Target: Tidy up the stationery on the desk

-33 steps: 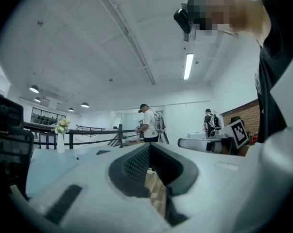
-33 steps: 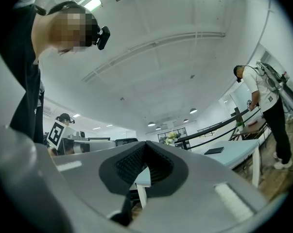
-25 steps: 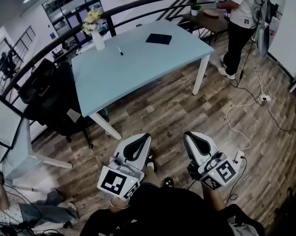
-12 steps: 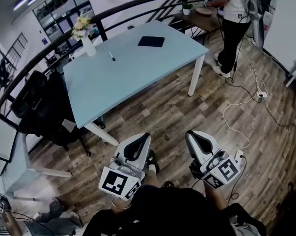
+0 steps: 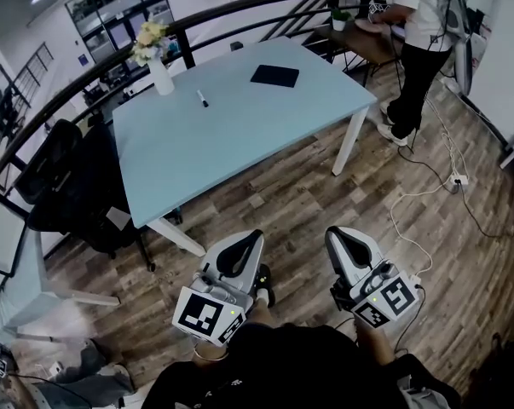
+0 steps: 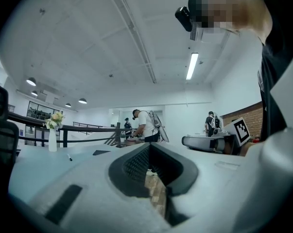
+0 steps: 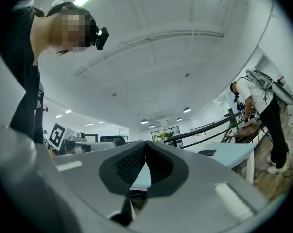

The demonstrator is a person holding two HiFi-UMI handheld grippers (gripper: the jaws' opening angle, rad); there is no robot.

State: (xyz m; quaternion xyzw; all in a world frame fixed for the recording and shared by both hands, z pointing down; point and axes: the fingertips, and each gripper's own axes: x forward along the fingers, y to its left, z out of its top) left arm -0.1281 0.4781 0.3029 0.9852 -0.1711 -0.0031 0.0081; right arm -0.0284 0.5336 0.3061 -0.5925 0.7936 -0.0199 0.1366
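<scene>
A light blue desk (image 5: 231, 139) stands ahead of me on the wooden floor. On it lie a dark notebook (image 5: 274, 76) near the far right corner and a black marker pen (image 5: 203, 99) to its left. The notebook (image 6: 100, 152) and the pen (image 6: 69, 157) also show in the left gripper view. My left gripper (image 5: 251, 239) and right gripper (image 5: 336, 235) are held close to my body, well short of the desk. Both are shut with nothing between their jaws. In the right gripper view the notebook (image 7: 207, 152) lies on the desk (image 7: 233, 154).
A white vase of flowers (image 5: 158, 66) stands at the desk's far left corner. A black office chair (image 5: 73, 177) sits left of the desk. A person (image 5: 418, 32) stands by a small brown table (image 5: 372, 37) at the back right. A white cable (image 5: 427, 194) trails over the floor.
The desk sits slightly nearer and shifted in the head view than a second ago. Both grippers have kept their place in the picture and stayed shut.
</scene>
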